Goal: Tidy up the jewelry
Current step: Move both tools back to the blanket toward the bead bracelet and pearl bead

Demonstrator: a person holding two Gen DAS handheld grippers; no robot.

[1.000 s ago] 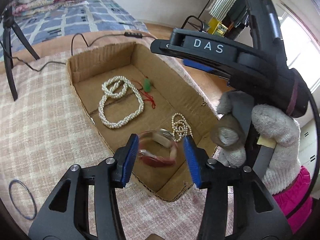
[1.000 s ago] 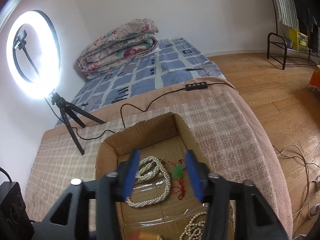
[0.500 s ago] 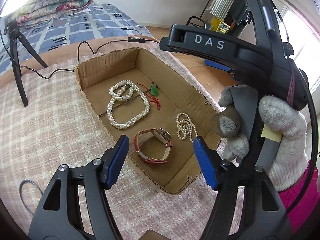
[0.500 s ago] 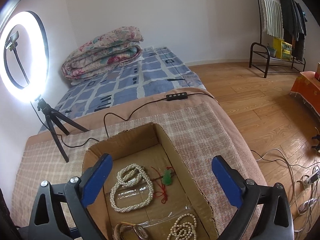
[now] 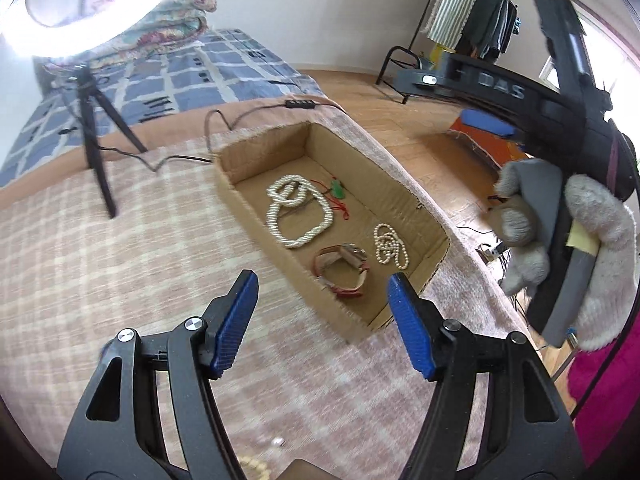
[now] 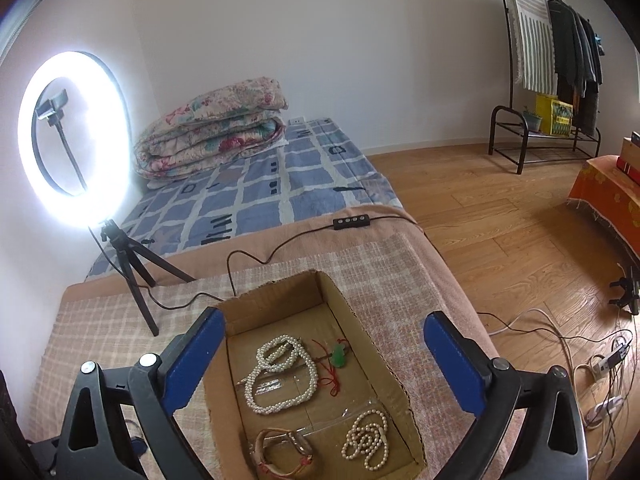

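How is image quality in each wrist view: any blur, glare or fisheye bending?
Left wrist view: motion-smeared checked blanket, ring light blown out to white, brown cardboard box legible. Right wrist view: sharper; glowing ring light flares on the wall, and the black clothes rack bows at the edge.

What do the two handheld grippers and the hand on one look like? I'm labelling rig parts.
Both the left gripper and the right gripper have black skeletal frames with silver screws and ribbed blue pads on the jaws. In the left wrist view, the right gripper's black body bears white "DAS" lettering, and a fuzzy grey-white knit glove with a magenta sleeve grips it.
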